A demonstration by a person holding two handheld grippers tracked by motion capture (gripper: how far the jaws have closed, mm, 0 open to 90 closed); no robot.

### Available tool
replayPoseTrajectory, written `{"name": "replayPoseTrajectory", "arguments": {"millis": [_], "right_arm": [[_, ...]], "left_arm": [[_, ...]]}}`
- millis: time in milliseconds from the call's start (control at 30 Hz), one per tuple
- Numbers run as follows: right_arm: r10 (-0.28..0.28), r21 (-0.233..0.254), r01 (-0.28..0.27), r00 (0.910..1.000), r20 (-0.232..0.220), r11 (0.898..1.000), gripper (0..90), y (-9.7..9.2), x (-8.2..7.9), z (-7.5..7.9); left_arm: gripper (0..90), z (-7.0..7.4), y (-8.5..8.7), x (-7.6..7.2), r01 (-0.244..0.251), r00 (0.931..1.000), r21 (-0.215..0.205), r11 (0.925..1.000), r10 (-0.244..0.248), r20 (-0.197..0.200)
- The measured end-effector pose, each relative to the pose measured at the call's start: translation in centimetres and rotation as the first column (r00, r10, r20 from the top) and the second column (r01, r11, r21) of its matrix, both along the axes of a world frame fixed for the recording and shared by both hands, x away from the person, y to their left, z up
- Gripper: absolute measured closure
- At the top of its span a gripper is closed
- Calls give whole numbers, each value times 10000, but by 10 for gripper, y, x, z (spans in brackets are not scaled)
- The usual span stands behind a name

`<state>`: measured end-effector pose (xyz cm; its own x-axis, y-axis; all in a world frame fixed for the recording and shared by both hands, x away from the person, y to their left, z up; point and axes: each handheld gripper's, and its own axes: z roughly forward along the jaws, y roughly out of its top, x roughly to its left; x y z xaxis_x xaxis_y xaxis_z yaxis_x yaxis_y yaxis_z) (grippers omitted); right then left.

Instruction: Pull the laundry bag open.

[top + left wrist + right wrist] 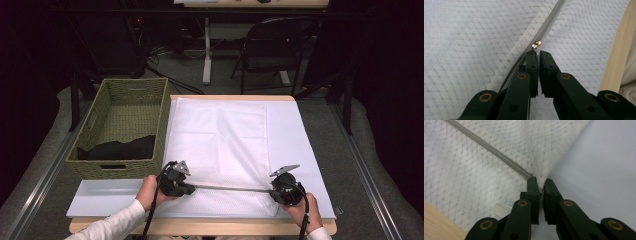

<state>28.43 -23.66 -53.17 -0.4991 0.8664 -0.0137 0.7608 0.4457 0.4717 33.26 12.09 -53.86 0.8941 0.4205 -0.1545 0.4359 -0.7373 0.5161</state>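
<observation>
I hold the white mesh laundry bag (pixel 220 145) corner with my right hand-held gripper (pixel 539 185) clamped, while my left hand-held gripper (pixel 538 55), closed on the small metal zipper pull (pixel 537 45), should slide along the grey zipper (pixel 230 188).

The bag (pixel 220 150) is white mesh with a fine dotted, diamond-like weave, and its zip (pixel 230 188) is a grey line near the front edge. The slider (pixel 537 44) is brassy metal. A white ribbed loop (pixel 502 210) sits at the bag's corner. The sheet (pixel 295 145) under the bag is plain pale blue-white. The desk (pixel 200 226) is light wood. Both tongs, left (pixel 538 53) and right (pixel 540 181), are black with brass-coloured rivets. The basket (pixel 120 127) at far left is olive-green woven, and the cloth (pixel 120 149) in it is black. The sleeves (pixel 112 225) are white.
</observation>
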Motion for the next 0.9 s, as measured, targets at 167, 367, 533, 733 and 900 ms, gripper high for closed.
{"name": "replayPoseTrajectory", "arguments": {"millis": [167, 367, 533, 733, 900], "right_arm": [[4, -1, -4, 10000, -3, 10000, 853, 0, 0, 0], [1, -19, -1, 10000, -2, 10000, 853, -1, 0, 0], [-5, -42, 5, 10000, -26, 10000, 854, 0, 0, 0], [-15, -83, 15, 10000, -52, 10000, 853, 0, 0, -1], [0, -84, 0, 10000, -51, 10000, 853, 0, 0, -1]], "left_arm": [[866, 2, 4, 0, -21, 10000, 2, 10000, 21, 12], [866, 2, 11, -1, -154, 9999, 9, 9999, 154, -30], [867, 1, 15, -2, -209, 9998, 28, 9998, 209, -18], [866, 1, 21, -3, -281, 9996, 129, 9995, 282, -93], [866, 0, 28, -3, -405, 9991, 175, 9990, 407, -126]]}}
